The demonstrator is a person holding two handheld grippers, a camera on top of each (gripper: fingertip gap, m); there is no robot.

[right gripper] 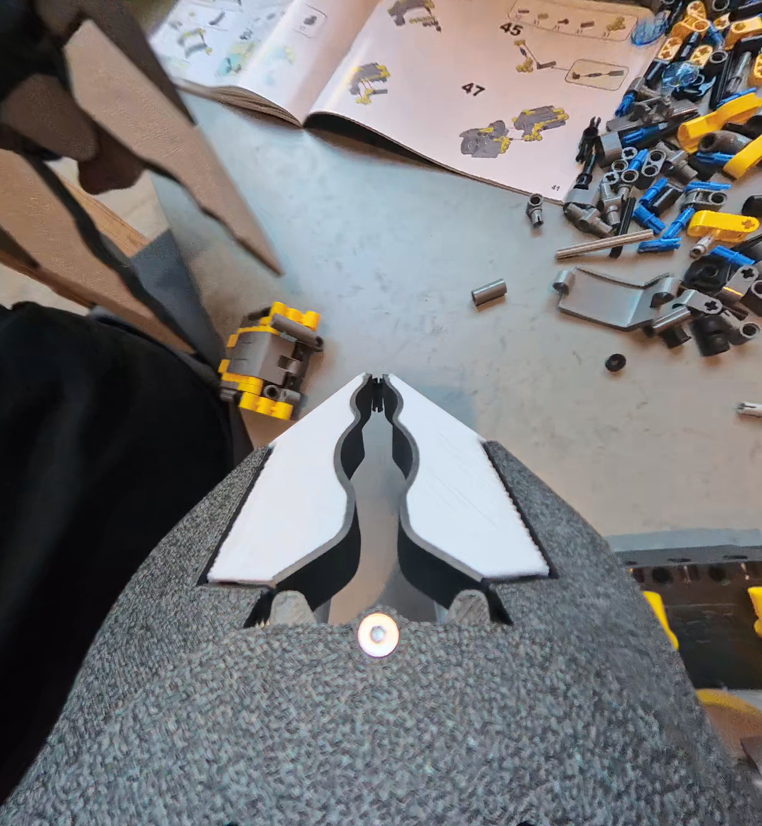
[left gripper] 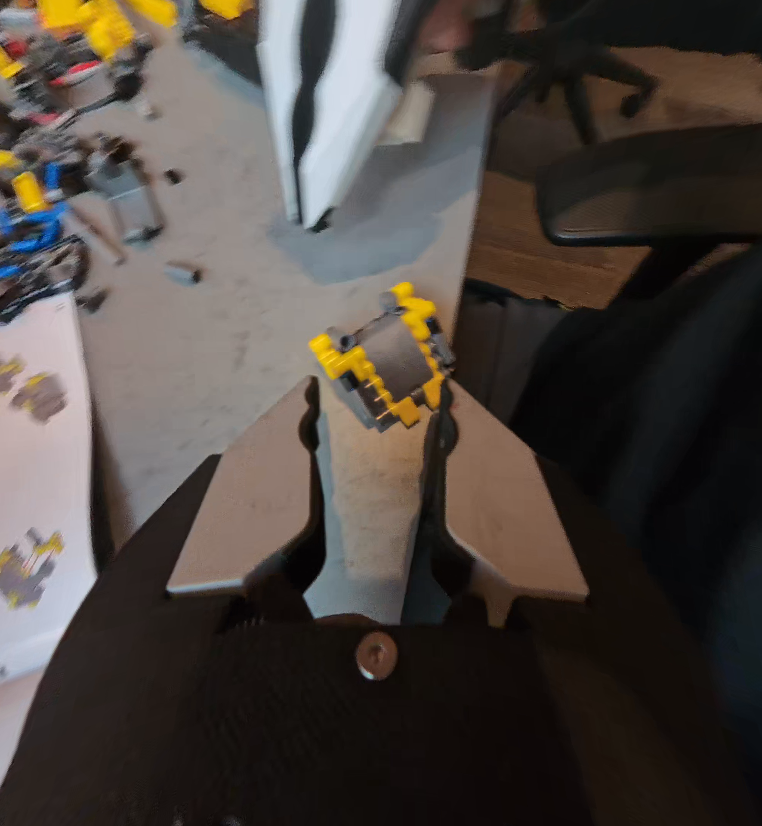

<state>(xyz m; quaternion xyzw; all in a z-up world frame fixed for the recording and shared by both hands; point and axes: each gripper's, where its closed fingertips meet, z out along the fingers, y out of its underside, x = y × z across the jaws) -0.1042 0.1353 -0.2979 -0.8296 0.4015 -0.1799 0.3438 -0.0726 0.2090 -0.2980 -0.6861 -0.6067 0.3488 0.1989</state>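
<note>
The left tongs (left gripper: 376, 398) stand apart, clamped on nothing, hovering low over the grey table (left gripper: 218, 357). A small yellow-and-grey brick assembly (left gripper: 381, 362) sits on the table just beyond their tips, a little right of centre, close to the right-hand finger; whether that finger touches it is unclear through the blur. The assembly lies very near the table's right edge, beside a black office chair (left gripper: 665, 192).

The right tongs (right gripper: 375, 380) are drawn together on a small black pin (right gripper: 376, 395), pinched upright at the very tips, probably so its free end stays exposed. In the right wrist view the same assembly (right gripper: 271, 360) lies just left of and slightly beyond those tips, apart from them, with the tan fingers of the left tongs (right gripper: 155, 147) reaching in from the far left.

Farther off, an open instruction booklet (right gripper: 437, 89) lies flat, and to the far right a loose heap of blue, yellow and grey parts (right gripper: 692, 179) is spread out. A short grey sleeve (right gripper: 488, 292) lies alone between heap and assembly.
</note>
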